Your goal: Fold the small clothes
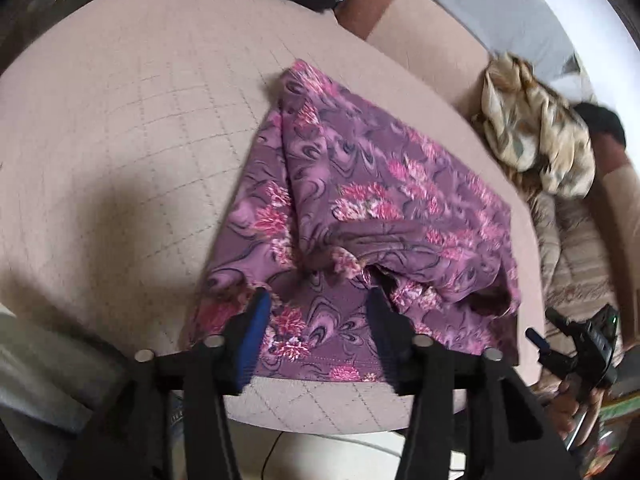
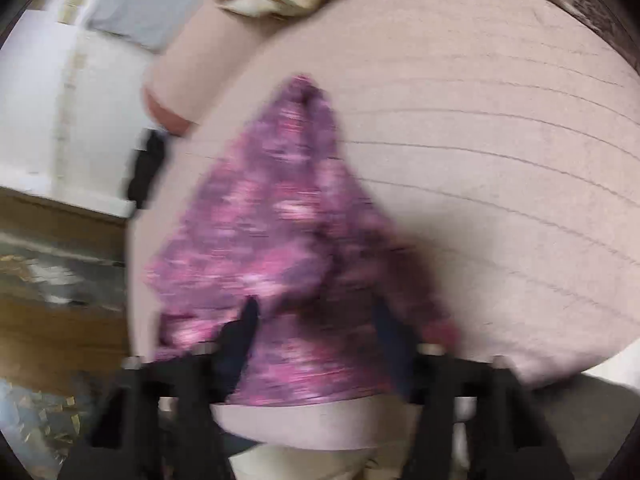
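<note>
Floral garment (image 1: 360,208) lay half-folded near the front edge of the quilted cushion (image 1: 120,120). Left gripper (image 1: 316,300) and right gripper (image 2: 314,312) both stood open over its near hem, gripping nothing. Fold looked just laid; next move needs a fresh grip for the second fold.

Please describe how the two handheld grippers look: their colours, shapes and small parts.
The left gripper has a black frame, two flat fingers with ribbed blue pads and round silver pins. The right gripper looks alike: black frame and dark blue fingers, though blurred.
</note>
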Demonstrator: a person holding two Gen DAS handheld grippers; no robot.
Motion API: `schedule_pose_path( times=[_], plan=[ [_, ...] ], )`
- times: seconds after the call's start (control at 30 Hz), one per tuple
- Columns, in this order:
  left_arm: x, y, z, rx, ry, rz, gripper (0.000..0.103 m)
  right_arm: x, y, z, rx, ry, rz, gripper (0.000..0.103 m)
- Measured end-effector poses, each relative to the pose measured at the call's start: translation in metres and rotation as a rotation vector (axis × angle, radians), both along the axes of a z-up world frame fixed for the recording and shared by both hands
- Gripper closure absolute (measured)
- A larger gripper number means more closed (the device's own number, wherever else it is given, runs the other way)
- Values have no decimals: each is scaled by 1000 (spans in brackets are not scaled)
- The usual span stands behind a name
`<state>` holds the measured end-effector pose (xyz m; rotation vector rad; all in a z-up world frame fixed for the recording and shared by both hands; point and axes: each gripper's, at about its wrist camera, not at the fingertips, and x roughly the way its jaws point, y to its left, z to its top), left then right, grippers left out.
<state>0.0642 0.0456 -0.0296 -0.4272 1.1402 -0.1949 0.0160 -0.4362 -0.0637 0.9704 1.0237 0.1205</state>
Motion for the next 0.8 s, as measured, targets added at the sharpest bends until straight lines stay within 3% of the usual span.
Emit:
schedule_pose_path(
  times=[0.1, 0.2, 0.27, 0.4, 0.5, 0.53, 0.63, 0.67, 0.73, 0.8],
  plan=[
    [3, 11, -6, -134, 21, 20, 52, 1, 20, 8, -8, -54, 51, 31],
    [15, 8, -8, -254, 28, 67, 47, 9, 32, -13, 79, -30, 53, 31],
    [28, -2, -13, -249, 34, 118, 36, 18, 28, -25, 192, -24, 35, 31],
    [47, 0, -40, -372, 108, 165, 36, 31, 21, -38, 281, -17, -30, 30],
    [47, 2, -50, -372, 117, 168, 42, 43, 22, -51, 312, 30, -37, 31],
    [47, -2, -48, -351, 108, 155, 53, 47, 28, -52, 289, 44, -17, 35],
    [48, -11, -47, -309, 95, 133, 68, 53, 36, -48, 170, 78, 23, 57],
    [48, -14, -45, -273, 88, 135, 80, 58, 38, -48, 135, 81, 29, 60],
    [48, -14, -45, -259, 83, 122, 90, 61, 37, -46, 90, 85, 19, 82],
    [44, -9, -35, -266, 44, 138, 92, 62, 35, -44, 54, 83, 5, 94]
  ],
)
